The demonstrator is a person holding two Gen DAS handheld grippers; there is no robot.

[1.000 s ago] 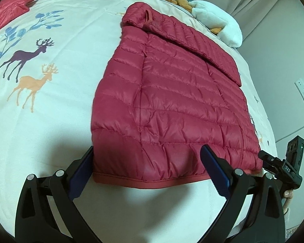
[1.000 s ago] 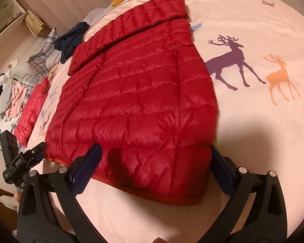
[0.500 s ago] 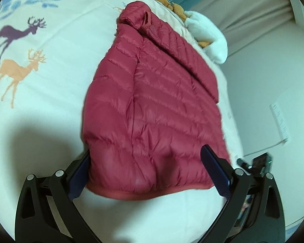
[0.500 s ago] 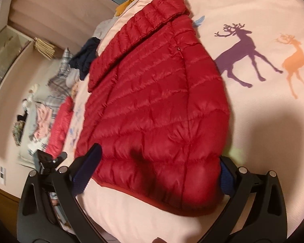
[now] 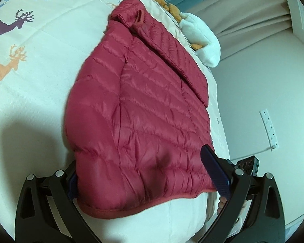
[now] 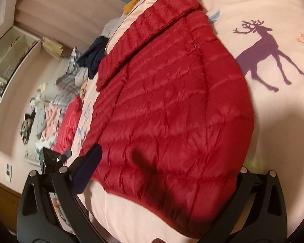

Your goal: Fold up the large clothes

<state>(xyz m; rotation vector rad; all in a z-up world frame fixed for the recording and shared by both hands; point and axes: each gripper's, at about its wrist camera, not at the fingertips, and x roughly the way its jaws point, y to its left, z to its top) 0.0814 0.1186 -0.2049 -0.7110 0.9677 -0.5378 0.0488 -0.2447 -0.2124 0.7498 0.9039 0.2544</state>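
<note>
Red quilted puffer jacket (image 5: pixel 143 109) lies flat on the white deer-print bedspread (image 5: pixel 36 64), near the bed's near edge and toward its right-hand side in the left wrist view; collar end points to the far end, hem faces the grippers. One sleeve folded across the upper back. Left gripper (image 5: pixel 143 174) has its jaws wide apart, straddling the hem; its left blue pad is tucked under the jacket's corner, right pad (image 5: pixel 216 172) sits above the hem edge. Right gripper (image 6: pixel 166 172) also spread wide over the hem; left pad (image 6: pixel 87 170) just beside the jacket's edge, right pad hidden behind the fabric. Cannot tell if either pad presses the cloth. White plush toy (image 5: pixel 200 38) at the far right edge; pile of other clothes (image 6: pixel 71 85) along the far left edge.
</note>
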